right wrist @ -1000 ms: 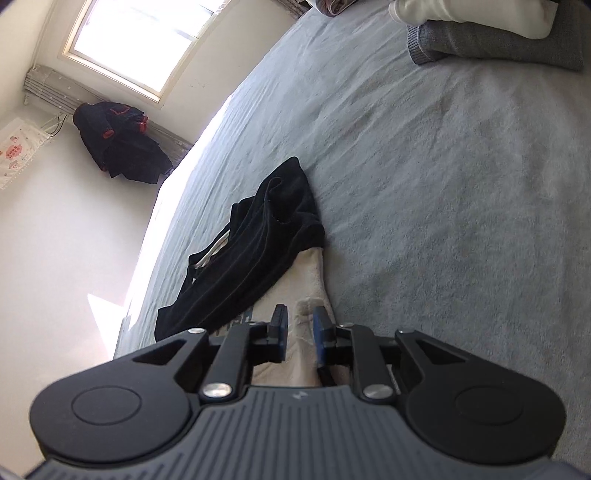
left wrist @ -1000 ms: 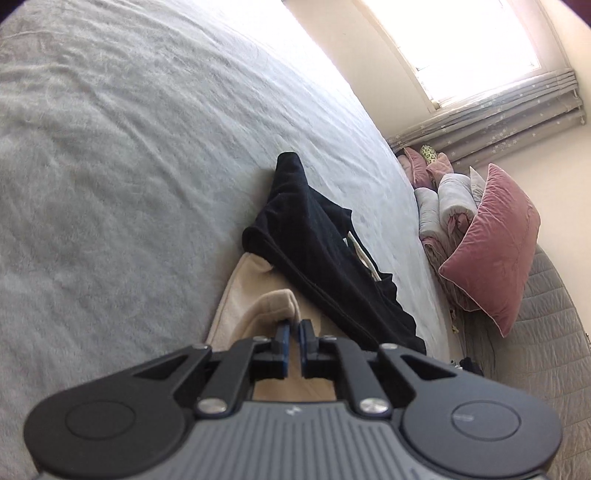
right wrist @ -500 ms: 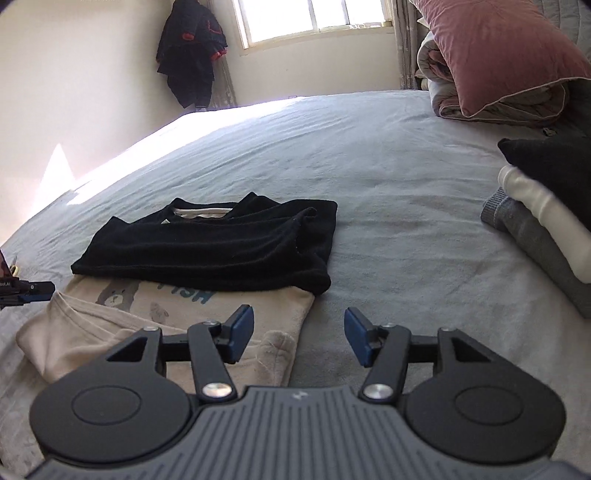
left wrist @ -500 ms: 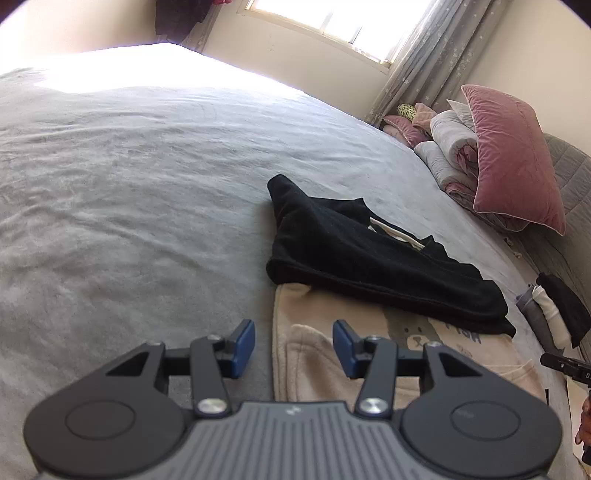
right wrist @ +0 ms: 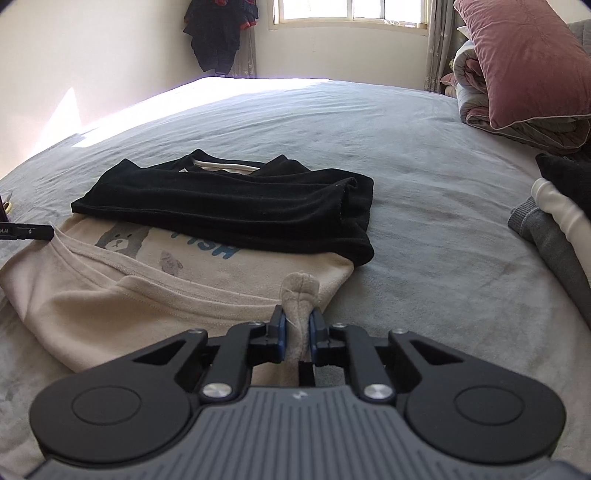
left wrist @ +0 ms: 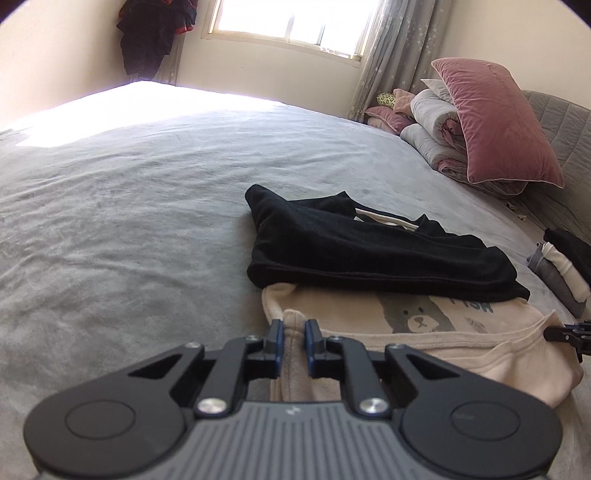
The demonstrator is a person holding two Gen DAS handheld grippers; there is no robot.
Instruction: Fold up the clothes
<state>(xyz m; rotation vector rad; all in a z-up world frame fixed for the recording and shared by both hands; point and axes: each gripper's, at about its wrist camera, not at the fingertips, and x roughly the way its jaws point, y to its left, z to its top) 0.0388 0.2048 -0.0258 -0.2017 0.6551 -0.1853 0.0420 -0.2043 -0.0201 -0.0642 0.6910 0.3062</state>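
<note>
A cream shirt (left wrist: 351, 306) with a bear print lies on the grey bed cover (left wrist: 129, 221), black cloth (left wrist: 369, 254) folded across its far half. My left gripper (left wrist: 293, 328) is at the shirt's near left corner, jaws closing, and a fold of cream hem is pinched between the pads. In the right wrist view the same cream shirt (right wrist: 110, 295) and black cloth (right wrist: 240, 206) show. My right gripper (right wrist: 298, 317) is at the near right corner, jaws closing, with a bunch of cream fabric squeezed between the pads.
A stack of folded clothes (right wrist: 554, 221) sits on the bed to the right. A pink pillow (left wrist: 495, 122) and rolled quilts lean at the headboard. A dark jacket (right wrist: 218, 33) hangs by the window. Grey cover stretches wide to the left and beyond.
Both grippers rolled from tilted to level, opened wide half a second ago, and now have closed on the cream shirt's near corners.
</note>
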